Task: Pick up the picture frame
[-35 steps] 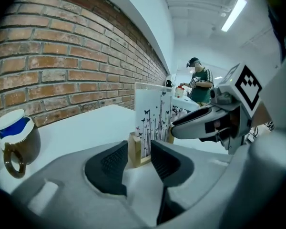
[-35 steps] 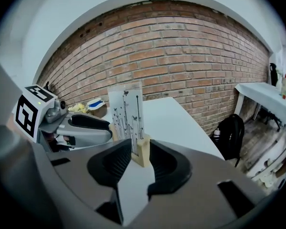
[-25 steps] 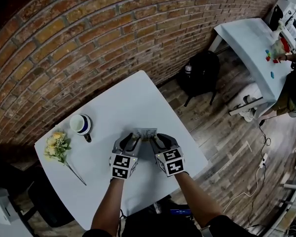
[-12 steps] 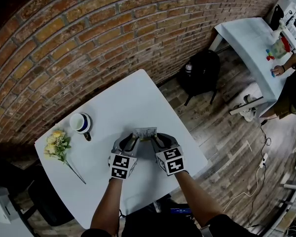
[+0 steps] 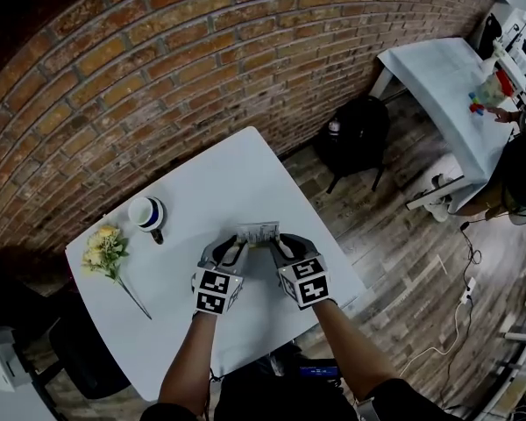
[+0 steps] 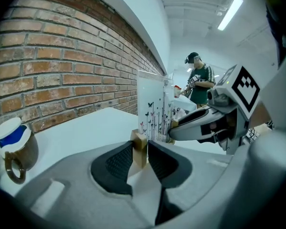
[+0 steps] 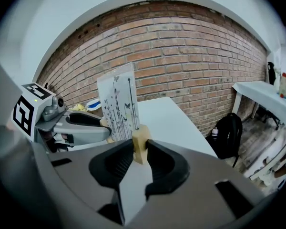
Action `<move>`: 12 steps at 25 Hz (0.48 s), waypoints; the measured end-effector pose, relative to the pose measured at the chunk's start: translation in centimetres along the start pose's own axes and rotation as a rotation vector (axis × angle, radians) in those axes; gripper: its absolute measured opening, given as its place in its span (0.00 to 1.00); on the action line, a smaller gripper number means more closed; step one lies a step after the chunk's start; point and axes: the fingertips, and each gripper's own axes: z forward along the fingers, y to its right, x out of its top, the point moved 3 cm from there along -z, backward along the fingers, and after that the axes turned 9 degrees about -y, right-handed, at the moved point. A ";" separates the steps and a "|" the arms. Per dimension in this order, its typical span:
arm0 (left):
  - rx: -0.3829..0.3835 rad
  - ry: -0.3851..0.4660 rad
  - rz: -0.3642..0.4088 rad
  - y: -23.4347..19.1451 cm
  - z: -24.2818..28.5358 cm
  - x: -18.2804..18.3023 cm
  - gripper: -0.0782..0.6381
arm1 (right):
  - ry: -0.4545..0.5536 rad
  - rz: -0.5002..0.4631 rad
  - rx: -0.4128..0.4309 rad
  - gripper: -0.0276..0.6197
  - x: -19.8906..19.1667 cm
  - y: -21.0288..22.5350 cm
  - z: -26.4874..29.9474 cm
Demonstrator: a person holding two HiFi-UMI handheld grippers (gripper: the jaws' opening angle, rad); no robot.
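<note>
1. Frame pos: picture frame stands upright on the white table, toward the near side, directly btwn the two hands. Looks like it hasn't left the top yet.
2. Left tongs: jaws closing on the wooden foot block at the frame's left end. Block sits btwn the pads, which look to touch it on both sides.
3. Right tongs: same at the other end. Jaws closing, right foot block btwn the pads, contact on both sides as far as I can see.
4. Why gripped there (my read): the panel is a thin printed sheet (stems + butterflies) slotted into two wood blocks. The blocks are the only solid, flat-sided parts, so clamp those, not the sheet.
5. Why two-handed: one grip per end should keep the frame level and both feet on the sheet. A one-end lift could lever the sheet out of its slot.
6. Both tongs tilt down and converge on the frame from the near side, markers facing up.
7. Table: plain white, smooth, roughly square. Mug toward the back left, well apart from the frame. Yellow flowers near the left edge.
8. Room: brick wall behind the table, wood plank floor. Black backpack on the floor by the wall. Second white table far right w/ small colourful bits, a person beside it.
</note>
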 end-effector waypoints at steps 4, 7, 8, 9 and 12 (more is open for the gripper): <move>0.008 0.015 0.018 1.2 -1.7 1.3 0.26 | 0.025 -0.018 0.006 0.19 0.6 -0.3 -2.3; 0.018 0.029 0.037 2.4 -3.0 2.4 0.26 | 0.044 -0.034 0.007 0.19 0.9 -0.5 -4.2; 0.021 0.033 0.041 3.0 -3.5 2.7 0.26 | 0.047 -0.038 0.007 0.19 0.9 -0.5 -5.0; 0.023 0.037 0.045 3.5 -4.0 3.0 0.26 | 0.050 -0.040 0.007 0.19 0.9 -0.6 -5.8; 0.031 0.058 0.054 5.1 -5.6 3.7 0.25 | 0.067 -0.047 0.006 0.19 1.0 -1.0 -8.2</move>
